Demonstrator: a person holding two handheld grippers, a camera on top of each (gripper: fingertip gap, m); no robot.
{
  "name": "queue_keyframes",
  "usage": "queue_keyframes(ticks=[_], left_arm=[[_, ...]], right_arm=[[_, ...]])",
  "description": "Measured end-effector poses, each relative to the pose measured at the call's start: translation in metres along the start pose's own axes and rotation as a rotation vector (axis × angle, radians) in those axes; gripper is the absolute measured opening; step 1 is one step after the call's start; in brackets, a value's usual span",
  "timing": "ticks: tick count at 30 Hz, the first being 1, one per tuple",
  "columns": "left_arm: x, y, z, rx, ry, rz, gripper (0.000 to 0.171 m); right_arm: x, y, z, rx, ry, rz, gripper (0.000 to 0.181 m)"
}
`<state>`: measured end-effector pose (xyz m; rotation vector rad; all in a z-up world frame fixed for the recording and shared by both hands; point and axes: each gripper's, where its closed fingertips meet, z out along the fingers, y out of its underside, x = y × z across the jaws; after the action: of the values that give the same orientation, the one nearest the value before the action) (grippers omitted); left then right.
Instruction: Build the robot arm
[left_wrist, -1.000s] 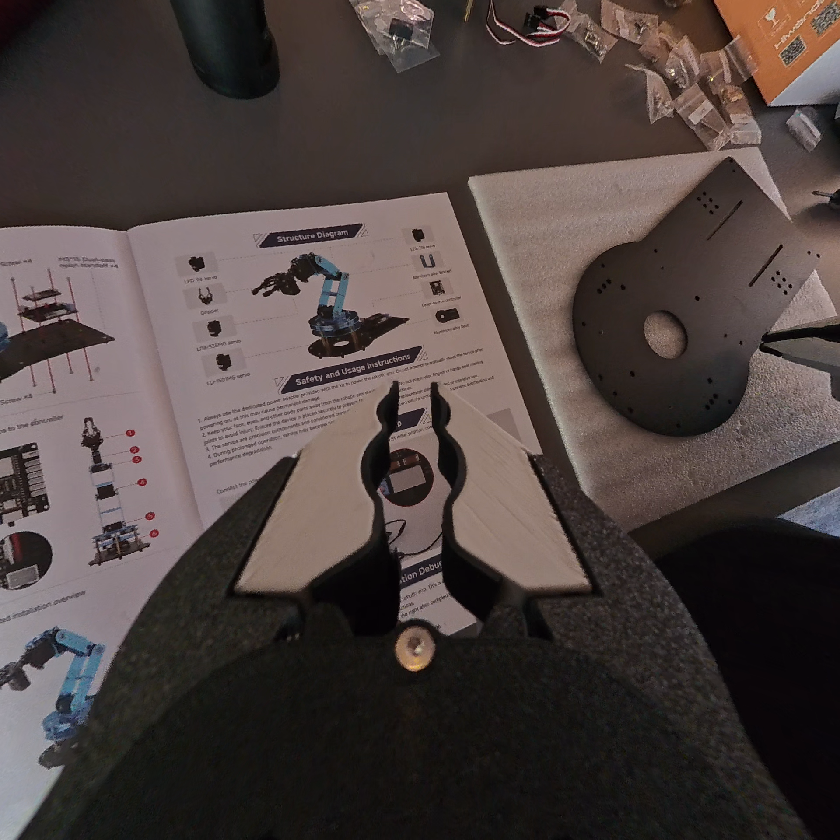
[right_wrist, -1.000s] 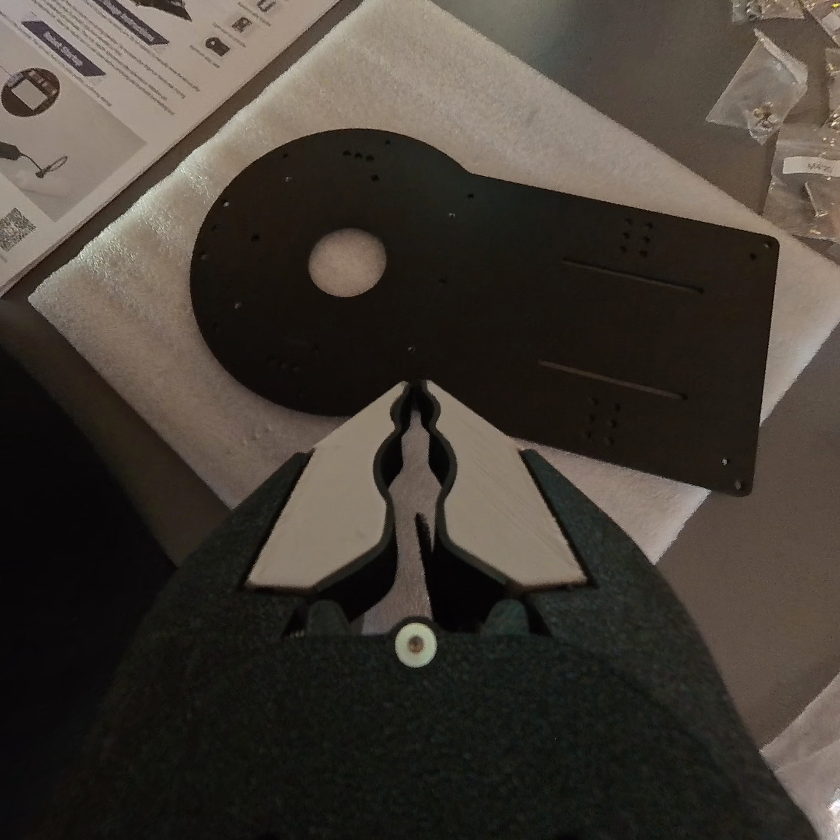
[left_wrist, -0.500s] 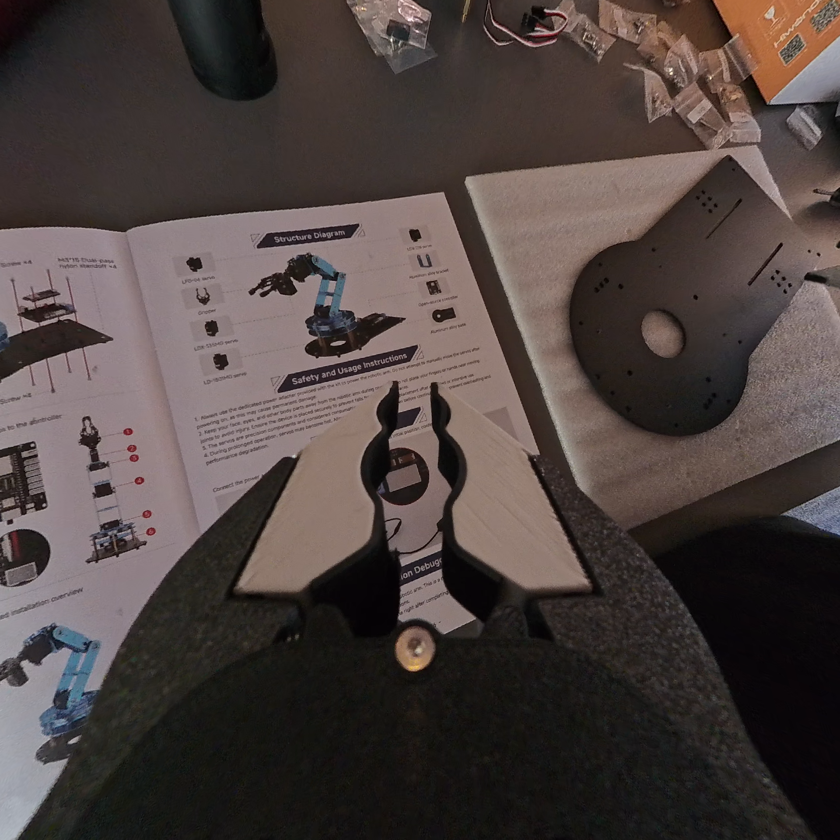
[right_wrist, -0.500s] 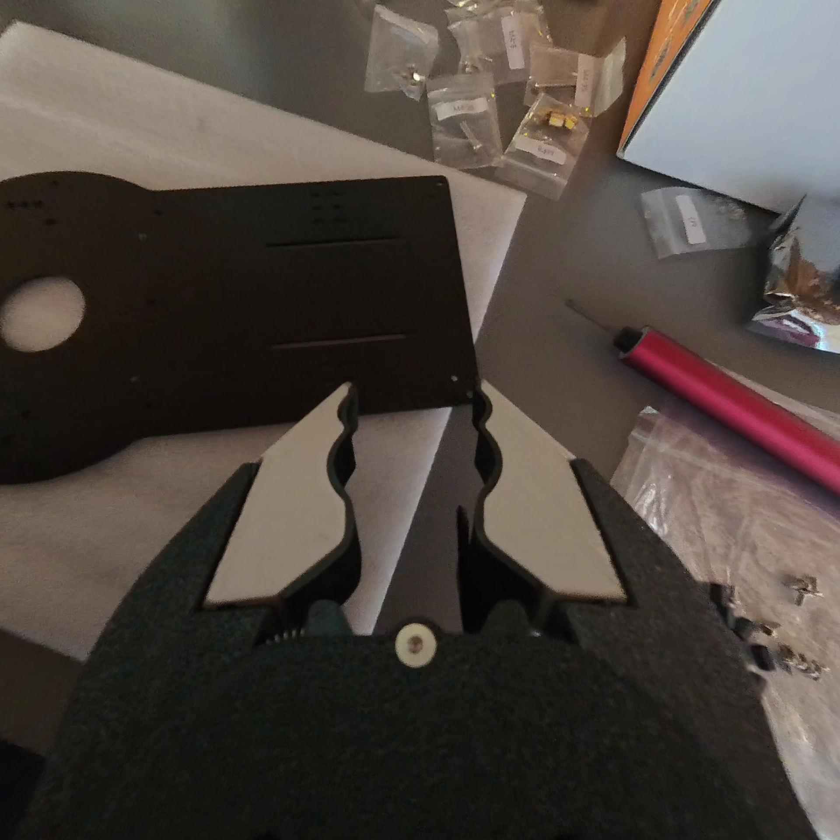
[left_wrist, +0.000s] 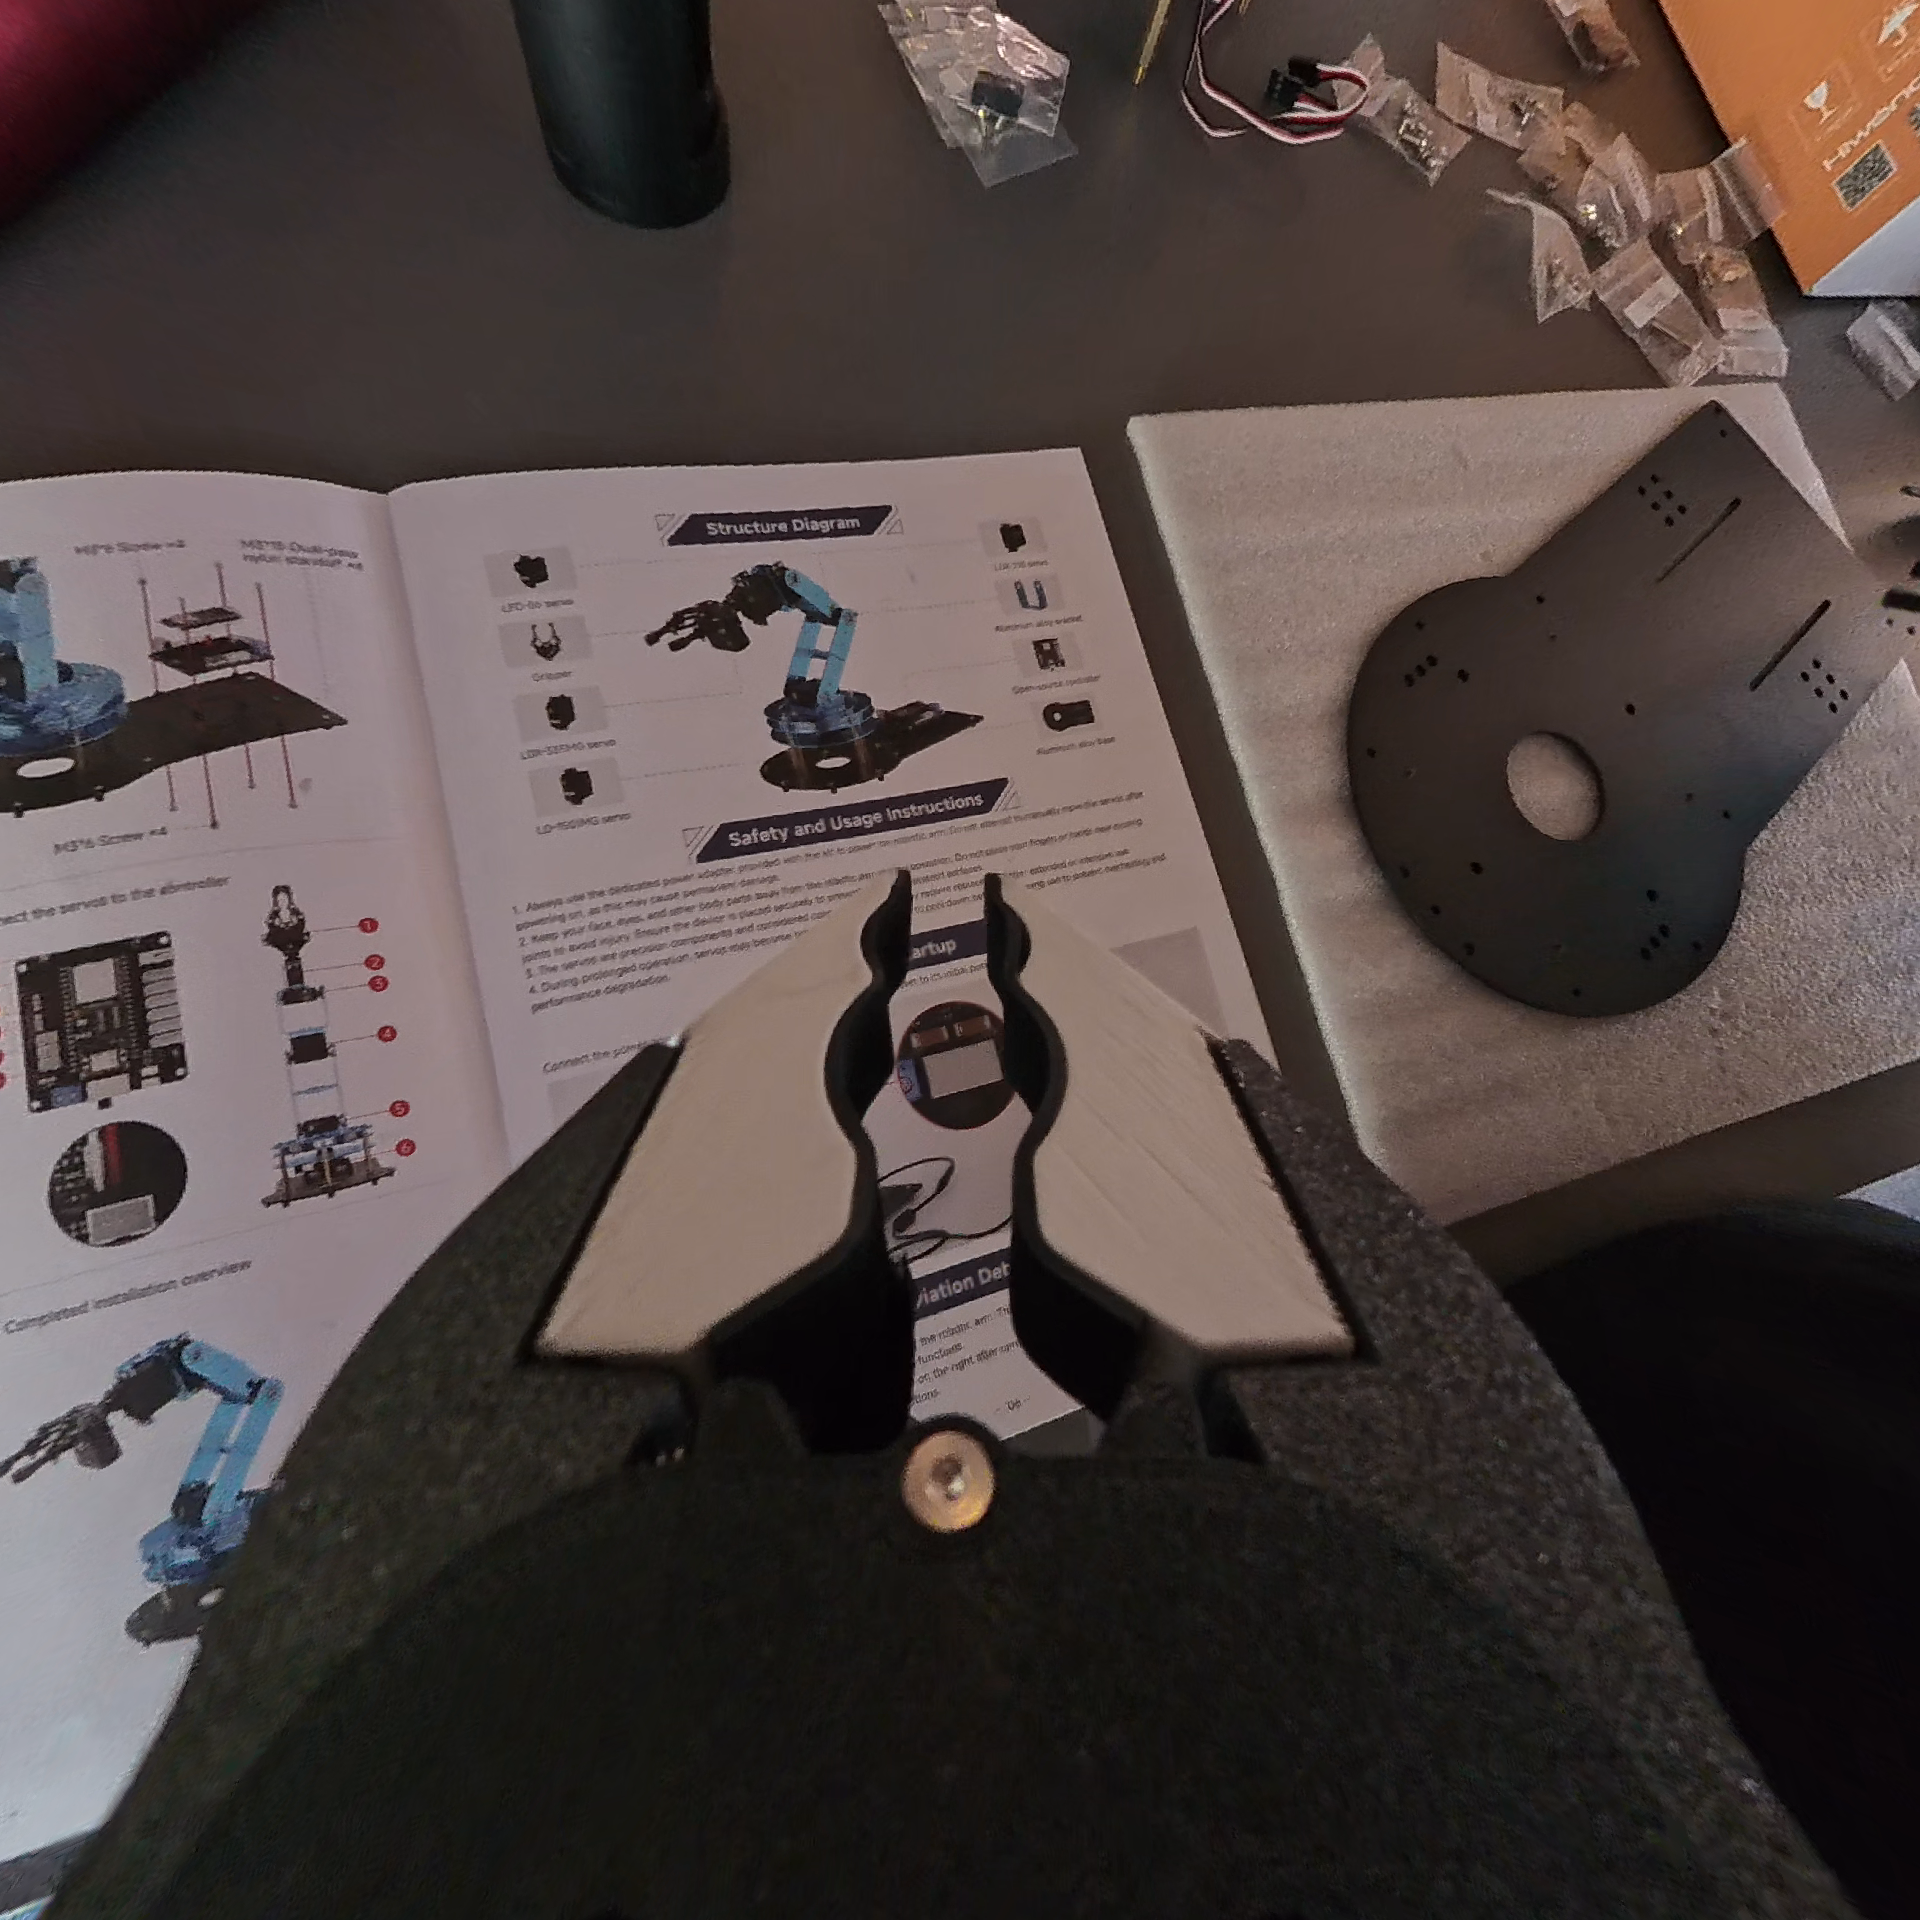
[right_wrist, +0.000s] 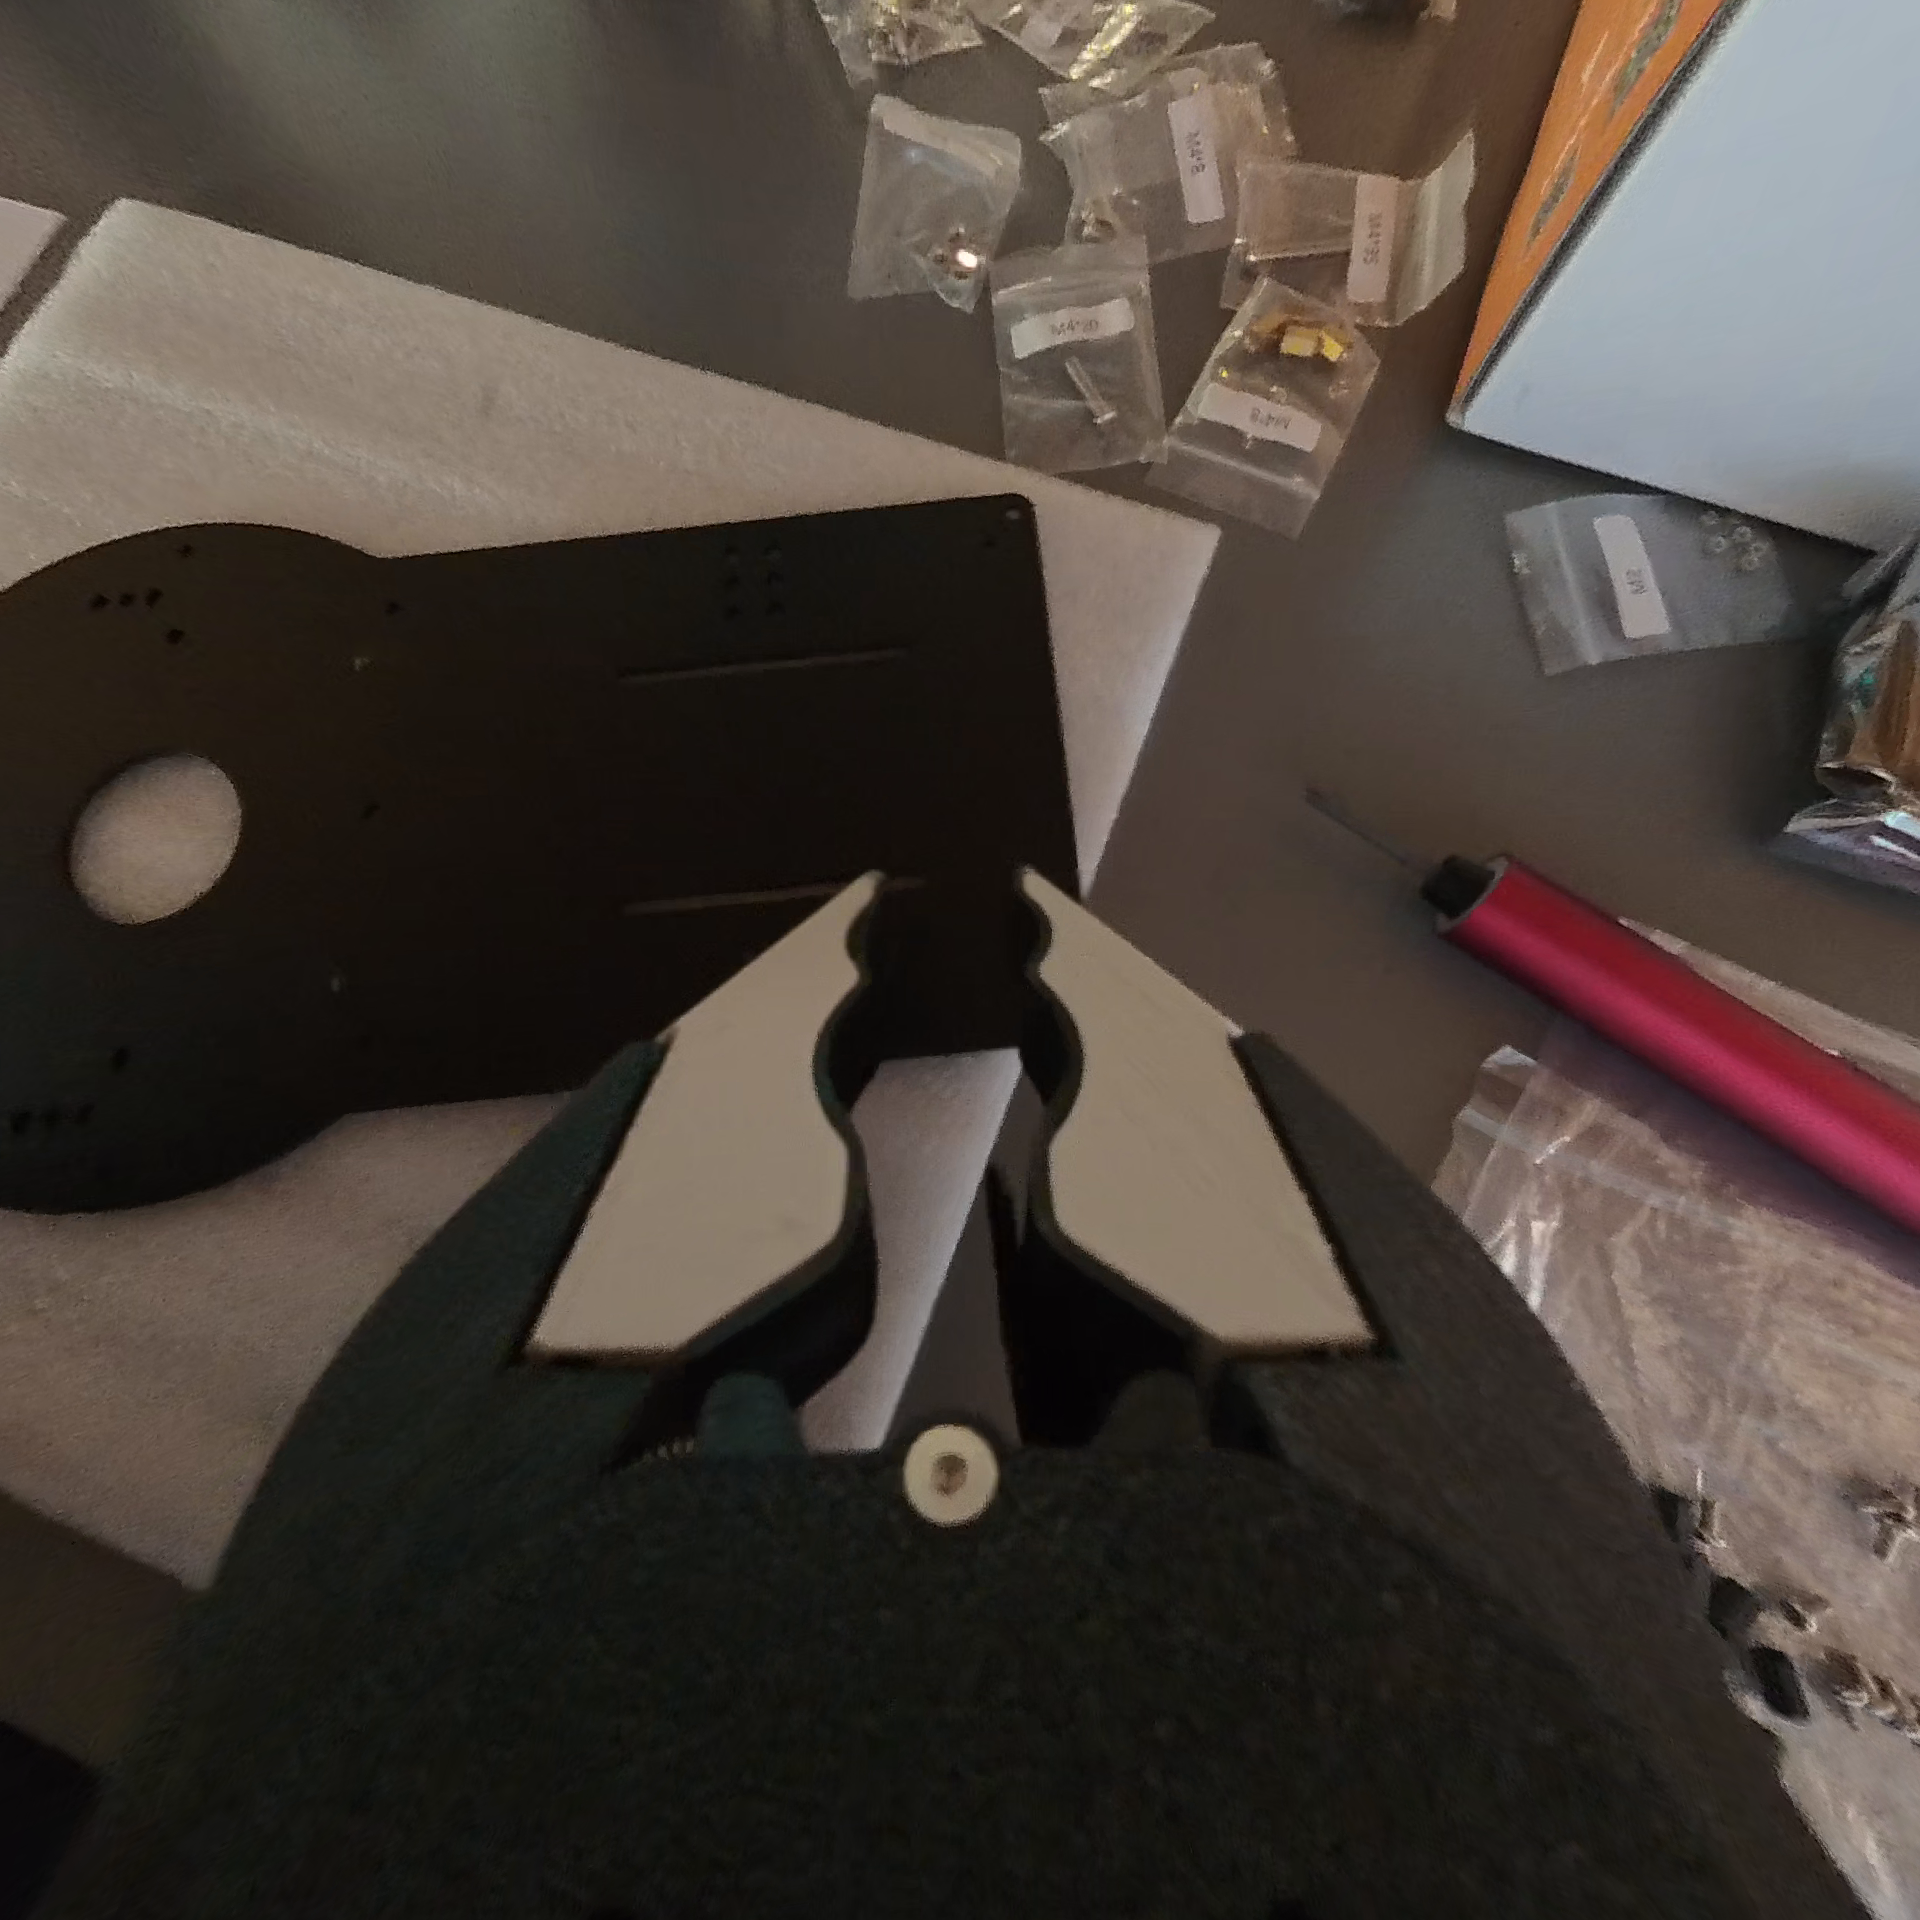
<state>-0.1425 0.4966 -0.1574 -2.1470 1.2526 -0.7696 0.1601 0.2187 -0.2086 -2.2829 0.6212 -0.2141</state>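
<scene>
A flat black base plate with a round hole lies on a white foam sheet; both also show in the left wrist view, the plate on the foam sheet. My right gripper is open and empty, its tips over the plate's near right corner. My left gripper is slightly open and empty, hovering over an open instruction booklet with pictures of a blue robot arm.
Several small clear bags of screws lie beyond the plate. A pink cylindrical tool, a large clear bag and an orange-edged box lie to the right. A dark cylinder and a wire lead stand at the far side. The left gripper's tips are roughly 40 cm from the right gripper's.
My right gripper has opened from shut and swung right along the plate to its right end, then narrowed a little. My left gripper has barely moved.
</scene>
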Motion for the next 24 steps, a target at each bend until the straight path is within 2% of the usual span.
queue_keyframes(ticks=[2, 8, 14, 18, 24], left_arm=[[-0.002, 0.001, -0.001, 0.004, -0.003, -0.012, 0.013], [-0.003, 0.002, 0.001, 0.005, -0.002, -0.024, 0.013], [0.000, -0.001, 0.003, 0.000, 0.006, -0.004, 0.013], [-0.003, -0.004, 0.002, 0.008, 0.000, -0.009, 0.013], [-0.006, -0.005, -0.002, 0.019, -0.009, -0.010, 0.013]], right_arm=[[0.012, 0.005, -0.003, -0.009, 0.054, -0.007, 0.000], [0.030, 0.026, -0.009, -0.055, 0.110, 0.032, 0.000], [0.031, 0.027, -0.009, -0.062, 0.104, 0.022, 0.000], [0.027, 0.002, -0.004, -0.016, 0.087, -0.016, 0.000], [0.012, -0.052, 0.047, 0.018, -0.013, -0.057, 0.000]])
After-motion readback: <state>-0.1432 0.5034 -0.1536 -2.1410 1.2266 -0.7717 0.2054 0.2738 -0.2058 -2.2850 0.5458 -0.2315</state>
